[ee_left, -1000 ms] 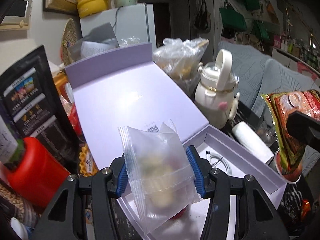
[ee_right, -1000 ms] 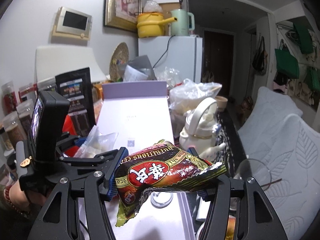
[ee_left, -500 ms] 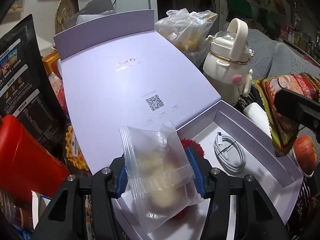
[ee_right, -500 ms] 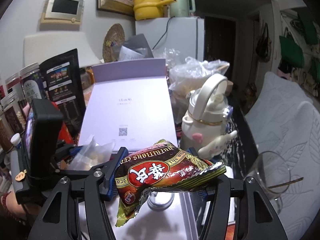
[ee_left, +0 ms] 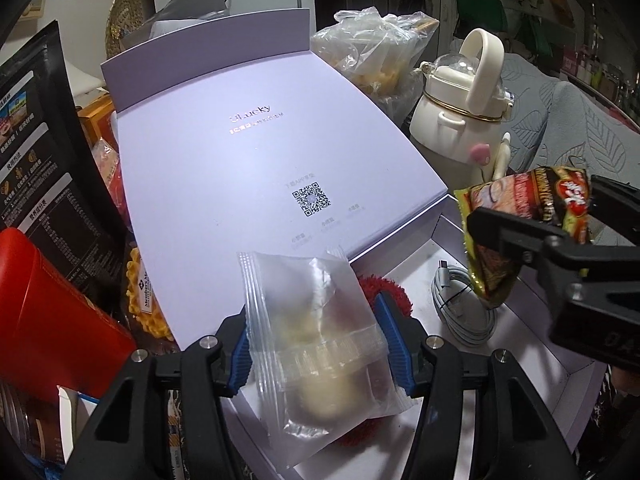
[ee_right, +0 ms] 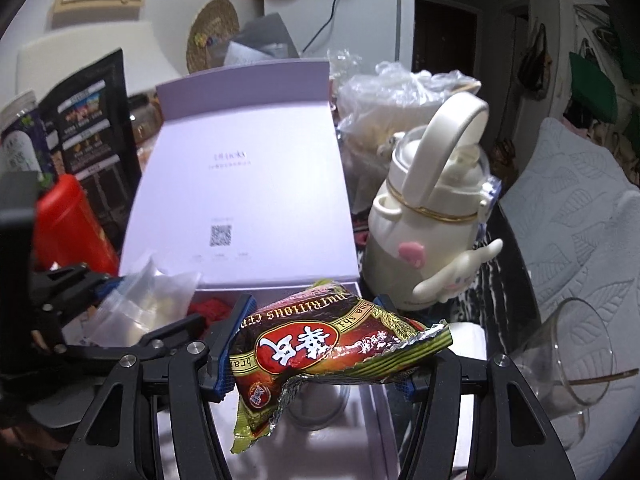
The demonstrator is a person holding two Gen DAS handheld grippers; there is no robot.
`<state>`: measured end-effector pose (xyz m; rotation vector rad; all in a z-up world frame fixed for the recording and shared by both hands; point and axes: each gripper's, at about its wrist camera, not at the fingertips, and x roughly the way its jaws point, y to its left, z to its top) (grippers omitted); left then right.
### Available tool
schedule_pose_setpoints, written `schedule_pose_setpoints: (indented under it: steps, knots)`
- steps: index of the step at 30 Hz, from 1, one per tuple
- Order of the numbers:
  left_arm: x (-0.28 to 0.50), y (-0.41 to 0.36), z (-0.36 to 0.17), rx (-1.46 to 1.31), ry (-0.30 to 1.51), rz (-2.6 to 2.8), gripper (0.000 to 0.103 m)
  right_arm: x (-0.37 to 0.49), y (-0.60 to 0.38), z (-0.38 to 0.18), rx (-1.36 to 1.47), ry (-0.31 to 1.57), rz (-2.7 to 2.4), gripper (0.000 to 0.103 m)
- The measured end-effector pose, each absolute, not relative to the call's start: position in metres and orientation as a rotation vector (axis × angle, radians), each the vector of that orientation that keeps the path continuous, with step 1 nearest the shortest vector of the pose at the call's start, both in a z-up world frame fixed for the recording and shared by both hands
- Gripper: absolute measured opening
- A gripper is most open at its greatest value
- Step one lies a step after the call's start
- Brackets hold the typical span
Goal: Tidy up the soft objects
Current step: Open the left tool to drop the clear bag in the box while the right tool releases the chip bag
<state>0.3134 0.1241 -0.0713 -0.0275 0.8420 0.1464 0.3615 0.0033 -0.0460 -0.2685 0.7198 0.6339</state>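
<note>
My left gripper [ee_left: 316, 340] holds a clear zip bag [ee_left: 312, 312] of pale soft pieces upright over the near corner of an open lavender box [ee_left: 576, 364]. Its jaws are opening, and the blue pads still touch both sides of the bag. Under the bag, inside the box, lie a red fuzzy item [ee_left: 394, 286] and a coiled white cable [ee_left: 460, 304]. My right gripper [ee_right: 316, 344] is shut on a red and green snack packet [ee_right: 328, 340], held crosswise above the box. That packet [ee_left: 524, 208] also hangs at the right of the left wrist view.
The box lid [ee_left: 260, 152] lies open towards the back. A cream bottle with a loop handle [ee_right: 432, 216] and a crumpled plastic bag [ee_left: 380, 52] stand to the right. A red container [ee_left: 48, 304] and black pouch [ee_left: 40, 160] crowd the left. An empty glass [ee_right: 572, 360] stands at the far right.
Both grippers have come down towards the open box. The right gripper with the snack packet has moved in over the box's right side. The zip bag stays between the left pads.
</note>
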Motion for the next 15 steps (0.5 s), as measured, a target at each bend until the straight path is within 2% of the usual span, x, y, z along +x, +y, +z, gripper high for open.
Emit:
schedule_pose_setpoints:
  steps: [5, 7, 9, 15]
  knots:
    - [0.314, 0.126, -0.070, -0.048, 0.850, 0.157, 0.059, 0.373, 0.009, -0.059, -0.285, 0.778, 0.616, 0.060]
    - [0.314, 0.125, -0.070, -0.034, 0.853, 0.156, 0.065, 0.375, 0.010, -0.063, -0.295, 0.790, 0.610, 0.060]
    - [0.313, 0.122, -0.069, -0.009, 0.851, 0.167, 0.080, 0.377, 0.012, -0.068, -0.310, 0.810, 0.607, 0.060]
    - [0.311, 0.121, -0.069, 0.009, 0.864, 0.190, 0.082, 0.380, 0.013, -0.076, -0.298, 0.858, 0.615, 0.061]
